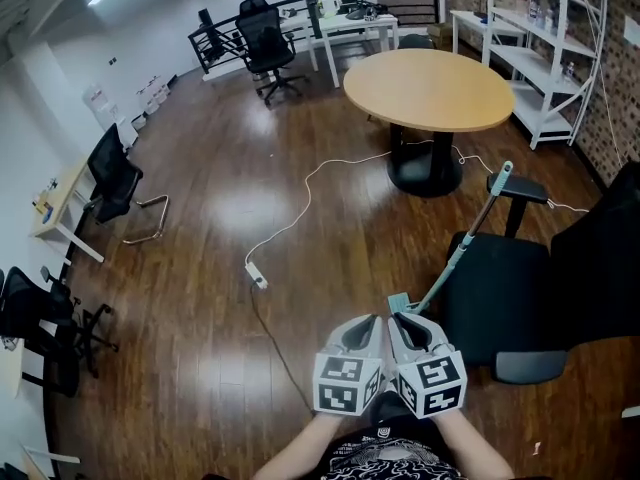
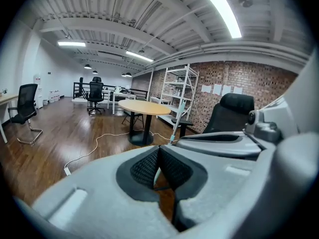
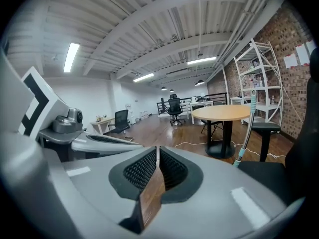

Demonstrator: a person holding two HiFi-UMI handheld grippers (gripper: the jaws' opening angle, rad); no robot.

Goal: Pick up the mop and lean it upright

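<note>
**Mop propped on a chair, both claws shut and empty**

The left gripper (image 1: 373,320) and the right gripper (image 1: 397,320) sit side by side low in the head view. Each gripper view shows its jaws pressed together with nothing between them.

The mop (image 1: 468,236) slants just beyond them. Its pale handle rises to the right and appears to rest against a black office chair (image 1: 520,298), and its teal lower end (image 1: 400,302) lies just past the right gripper's tips. The foot is partly hidden, so I cannot tell how it sits on the wooden floor (image 1: 220,218).

Several things could go wrong from here:
- **Shut jaws:** reaching in without opening them would likely knock the thin handle instead of taking it.
- **The chair:** it probably rolls, so a push on it could shift it and drop the mop.
- **Low grip:** the pole may swing or slip, and its top could hit the round table (image 1: 430,88).
- **Floor cable:** the white cable (image 1: 300,200) could snag the mop's foot if it is dragged.
</note>
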